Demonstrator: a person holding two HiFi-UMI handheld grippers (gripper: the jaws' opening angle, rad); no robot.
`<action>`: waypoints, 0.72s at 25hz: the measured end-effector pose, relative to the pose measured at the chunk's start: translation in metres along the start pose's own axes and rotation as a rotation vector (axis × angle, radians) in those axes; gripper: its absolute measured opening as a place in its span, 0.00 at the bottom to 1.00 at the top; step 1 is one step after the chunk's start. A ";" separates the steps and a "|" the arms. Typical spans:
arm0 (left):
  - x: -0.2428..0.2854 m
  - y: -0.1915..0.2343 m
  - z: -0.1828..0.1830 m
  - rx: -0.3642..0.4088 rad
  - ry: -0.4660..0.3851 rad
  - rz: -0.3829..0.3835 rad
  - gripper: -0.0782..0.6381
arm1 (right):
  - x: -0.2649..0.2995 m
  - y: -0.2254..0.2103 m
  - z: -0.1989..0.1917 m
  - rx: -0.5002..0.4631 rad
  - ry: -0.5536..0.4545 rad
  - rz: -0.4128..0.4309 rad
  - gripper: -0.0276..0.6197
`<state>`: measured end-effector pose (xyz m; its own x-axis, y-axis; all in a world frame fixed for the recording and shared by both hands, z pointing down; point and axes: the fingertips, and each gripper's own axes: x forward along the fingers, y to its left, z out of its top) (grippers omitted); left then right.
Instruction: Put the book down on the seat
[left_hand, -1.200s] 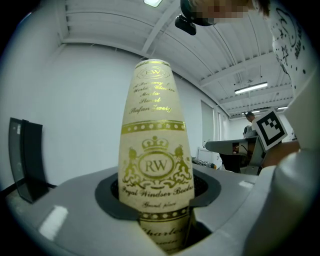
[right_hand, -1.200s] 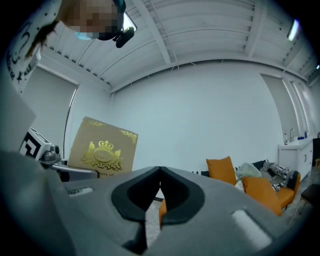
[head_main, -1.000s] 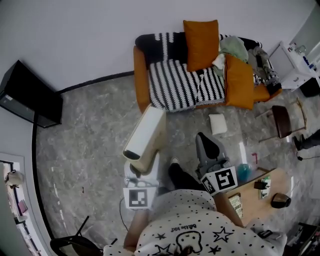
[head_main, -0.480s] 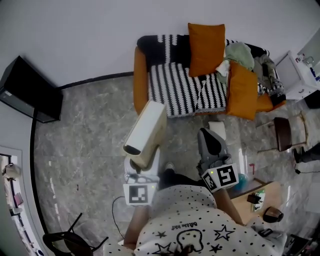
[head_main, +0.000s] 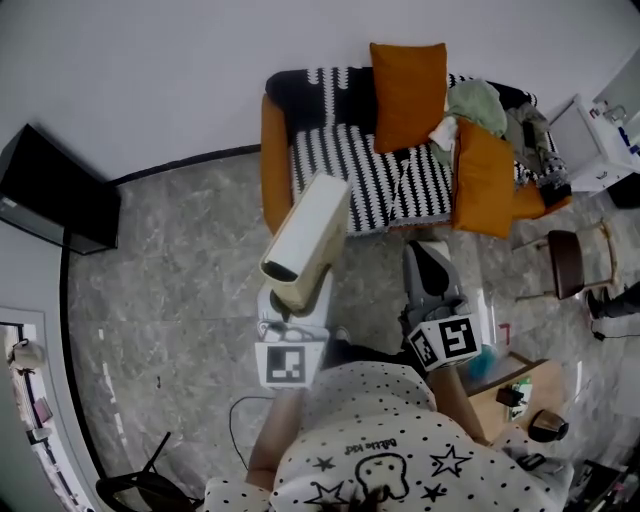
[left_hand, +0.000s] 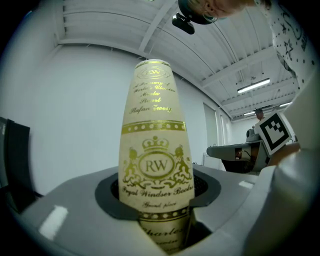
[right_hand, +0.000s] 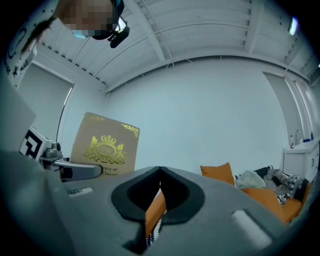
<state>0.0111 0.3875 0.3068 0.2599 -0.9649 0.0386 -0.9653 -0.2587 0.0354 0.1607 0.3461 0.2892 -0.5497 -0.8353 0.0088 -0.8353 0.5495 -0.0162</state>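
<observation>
A thick cream book (head_main: 308, 240) with gold print stands upright in my left gripper (head_main: 292, 302), whose jaws are shut on its lower end. In the left gripper view the book's spine (left_hand: 155, 165) rises straight out of the left gripper (left_hand: 161, 222). My right gripper (head_main: 428, 262) hangs beside it, shut and with nothing in it. Through the right gripper (right_hand: 159, 196) only a thin slit of sofa shows, and the book (right_hand: 102, 150) stands to the left. The orange sofa's striped seat (head_main: 350, 170) lies just beyond the book.
Two orange cushions (head_main: 407, 80) (head_main: 482, 180) and a heap of clothes (head_main: 480, 102) take up the sofa's right half. A black cabinet (head_main: 55, 195) stands at the left wall. A dark stool (head_main: 565, 262) and a wooden table (head_main: 512, 392) are on the right.
Both grippers have moved forward towards the sofa, which now lies closer to the book's top. The book stays upright in the left gripper.
</observation>
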 end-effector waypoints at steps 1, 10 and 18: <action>0.007 0.003 0.002 -0.006 -0.001 -0.009 0.43 | 0.006 -0.001 0.000 0.006 0.000 -0.008 0.04; 0.055 0.052 0.012 -0.018 0.012 -0.054 0.43 | 0.071 0.009 0.006 0.035 0.006 -0.032 0.04; 0.082 0.097 0.004 -0.037 0.055 -0.074 0.43 | 0.115 0.013 -0.005 0.046 0.036 -0.074 0.04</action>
<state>-0.0617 0.2833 0.3093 0.3323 -0.9389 0.0894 -0.9422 -0.3262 0.0769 0.0865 0.2571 0.2949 -0.4873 -0.8719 0.0478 -0.8727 0.4845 -0.0601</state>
